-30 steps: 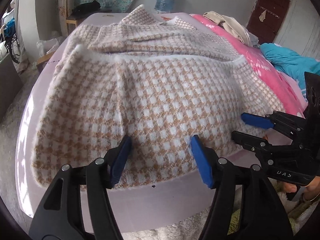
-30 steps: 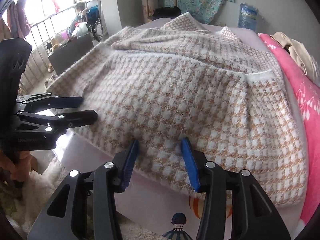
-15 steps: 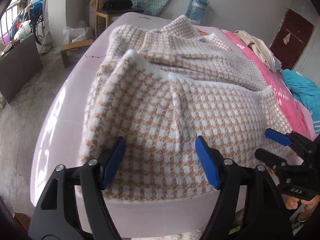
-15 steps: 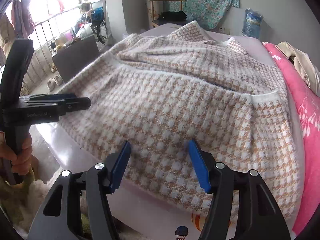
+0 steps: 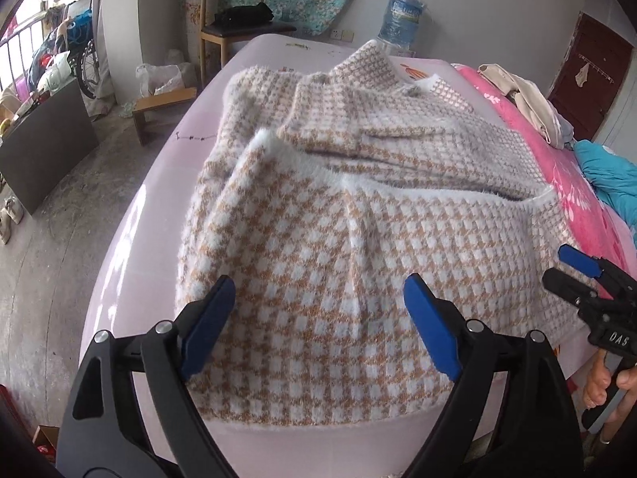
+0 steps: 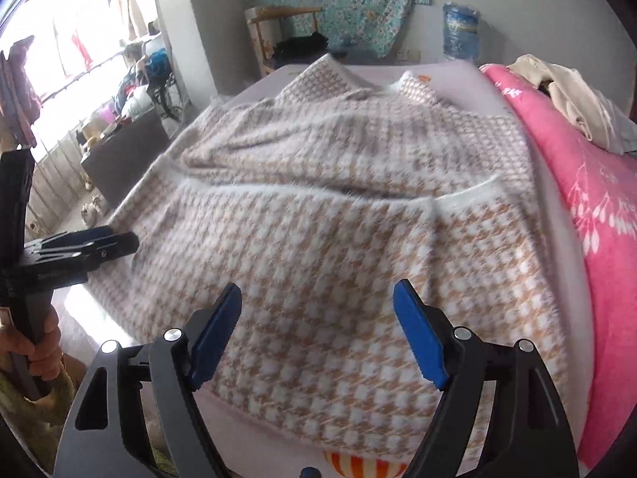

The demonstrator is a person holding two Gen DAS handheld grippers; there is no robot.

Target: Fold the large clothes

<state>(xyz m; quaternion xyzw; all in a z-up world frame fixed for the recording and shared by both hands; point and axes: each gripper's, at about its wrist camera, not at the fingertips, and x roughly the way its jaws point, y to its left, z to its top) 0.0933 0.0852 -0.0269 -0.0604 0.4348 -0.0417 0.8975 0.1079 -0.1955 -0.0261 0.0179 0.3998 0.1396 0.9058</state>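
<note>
Releasing: both my grippers are letting go; since a second ago each has drawn back off the near hem.
Garment: fuzzy tan-and-white houndstooth knit coat [image 5: 338, 231] lies centre frame on the pale lilac mattress [image 5: 159, 215], lower part folded up over itself.
Meaning: this fold looks laid; next fold pending.
Left gripper [image 5: 318, 318]: jaws opening wide, nothing between them.
Right gripper [image 6: 318, 326]: jaws opening wide, empty, hovering above the hem.

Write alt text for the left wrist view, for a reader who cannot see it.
A tan-and-white houndstooth sweater lies partly folded on a pale pink bed. The left gripper hangs above its near hem, jaws opening with nothing between them. The right gripper reaches in from the right edge.
</note>
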